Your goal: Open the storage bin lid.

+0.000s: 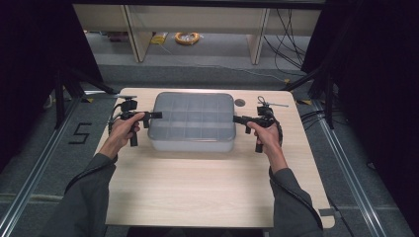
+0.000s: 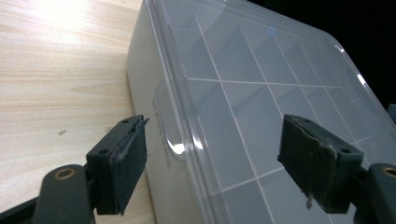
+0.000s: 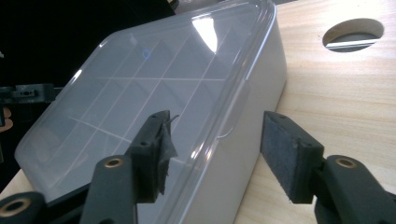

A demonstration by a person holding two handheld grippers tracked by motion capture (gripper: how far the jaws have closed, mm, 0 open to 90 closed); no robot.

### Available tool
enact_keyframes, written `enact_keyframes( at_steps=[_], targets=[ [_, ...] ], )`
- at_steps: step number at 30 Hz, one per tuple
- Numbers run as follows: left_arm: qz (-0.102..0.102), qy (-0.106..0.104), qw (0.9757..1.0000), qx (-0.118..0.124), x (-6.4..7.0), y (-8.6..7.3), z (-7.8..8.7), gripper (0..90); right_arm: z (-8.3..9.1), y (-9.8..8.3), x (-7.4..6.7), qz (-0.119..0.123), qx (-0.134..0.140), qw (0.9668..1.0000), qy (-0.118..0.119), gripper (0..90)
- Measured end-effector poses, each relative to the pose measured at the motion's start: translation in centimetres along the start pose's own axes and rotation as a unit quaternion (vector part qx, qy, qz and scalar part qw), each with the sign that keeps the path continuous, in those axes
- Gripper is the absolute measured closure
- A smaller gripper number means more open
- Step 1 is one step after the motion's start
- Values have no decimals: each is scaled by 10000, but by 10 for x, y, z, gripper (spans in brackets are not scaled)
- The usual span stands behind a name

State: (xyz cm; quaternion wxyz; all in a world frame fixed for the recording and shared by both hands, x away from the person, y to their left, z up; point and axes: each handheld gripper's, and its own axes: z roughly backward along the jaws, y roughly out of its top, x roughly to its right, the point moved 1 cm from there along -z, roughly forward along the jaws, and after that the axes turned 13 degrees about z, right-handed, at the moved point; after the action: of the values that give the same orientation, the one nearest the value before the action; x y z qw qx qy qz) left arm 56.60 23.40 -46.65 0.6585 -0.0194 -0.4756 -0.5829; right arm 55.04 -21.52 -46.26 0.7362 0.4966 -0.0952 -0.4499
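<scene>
High view: my left gripper (image 1: 157, 115) and right gripper (image 1: 237, 118) flank the translucent grey compartmented plastic box (image 1: 191, 121), jaws apart astride its lid rim, not clamping.

left tool (image 1: 157, 115) and right tool (image 1: 237, 118) flank clear box (image 1: 192, 122).

A black numeral "5" (image 1: 79, 133) is marked on the grey floor (image 1: 44, 163) to the left of the table (image 1: 197, 192), legible in the high view. In the left gripper view, a line of small embossed lettering (image 2: 161, 119) runs along the side wall of the translucent plastic box (image 2: 149, 93), just under the lid's rim, but it is too faint and small to read. No other text, label or brand can be made out.
</scene>
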Motion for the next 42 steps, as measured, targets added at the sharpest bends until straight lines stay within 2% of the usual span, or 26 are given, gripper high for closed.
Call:
enact_keyframes(
  at_steps=[3,5,7,8,9,12,13,14,15,17,19,23,24,25,27,28,29,30,33,34,35,36,38,39,40,42],
  targets=[
    [6,50,10000,-42,-1,1,-6,228,-6,1,-5,-344,-156,9993,29,464],
    [26,69,10000,-47,-2,3,-9,225,-11,1,0,-104,-104,9999,-24,465],
    [67,27,10000,-60,-3,4,-10,226,-14,2,1,-186,-117,9998,-8,466],
    [67,39,9999,-79,-3,4,-11,228,-14,3,-2,-359,-160,9992,48,472],
    [58,44,9999,-82,-3,5,-12,230,-17,3,2,-210,-119,9997,33,474],
    [112,0,9999,-22,-2,7,-14,259,-21,3,2,-249,-169,9995,1,491],
    [101,12,9999,-7,-2,8,-14,269,-20,5,-1,-483,-199,9986,53,495],
    [104,33,9999,6,-3,9,-15,288,-23,4,4,-119,-69,9999,53,502],
    [123,35,9999,9,-3,9,-15,304,-23,4,3,-277,-119,9995,67,506],
    [286,1,9996,11,-2,9,-17,332,-24,4,1,-297,-129,9994,82,521],
    [135,64,9999,14,-2,9,-17,358,-25,4,-2,-373,-172,9991,96,532],
    [160,125,9997,127,-2,10,-14,432,-25,4,0,-321,-78,9994,100,553],
    [197,145,9996,147,-1,10,-13,439,-23,5,-5,-699,-158,9974,124,554],
    [237,191,9994,156,1,9,-12,441,-24,4,-1,-376,-53,9993,55,556],
    [196,208,9994,177,1,8,-11,468,-24,5,-1,-273,-2,9996,37,564],
    [266,238,9992,204,2,8,-10,472,-23,6,-2,-310,-3,9995,31,571],
    [310,222,9990,247,2,8,-8,479,-21,7,-7,-652,-27,9979,33,581],
    [360,216,9987,292,3,8,-7,489,-20,8,-4,-416,72,9991,-13,593],
    [428,167,9982,376,5,10,-1,523,-17,8,-2,-264,208,9994,-11,629],
    [444,140,9981,412,5,11,1,532,-15,8,-2,-360,299,9989,5,646],
    [477,159,9979,409,6,11,2,540,-12,8,-7,-800,301,9963,134,655],
    [451,164,9980,416,6,11,3,543,-13,8,-2,-498,424,9978,89,657],
    [418,147,9979,466,8,11,4,545,-12,9,-4,-485,440,9978,70,661],
    [476,124,9975,503,9,11,6,554,-10,10,-8,-692,407,9967,98,667],
    [457,110,9976,506,10,12,8,561,-9,10,-7,-601,440,9972,101,674],
    [414,92,9977,524,13,13,12,567,-4,11,-9,-714,469,9962,191,691]
  ],
)
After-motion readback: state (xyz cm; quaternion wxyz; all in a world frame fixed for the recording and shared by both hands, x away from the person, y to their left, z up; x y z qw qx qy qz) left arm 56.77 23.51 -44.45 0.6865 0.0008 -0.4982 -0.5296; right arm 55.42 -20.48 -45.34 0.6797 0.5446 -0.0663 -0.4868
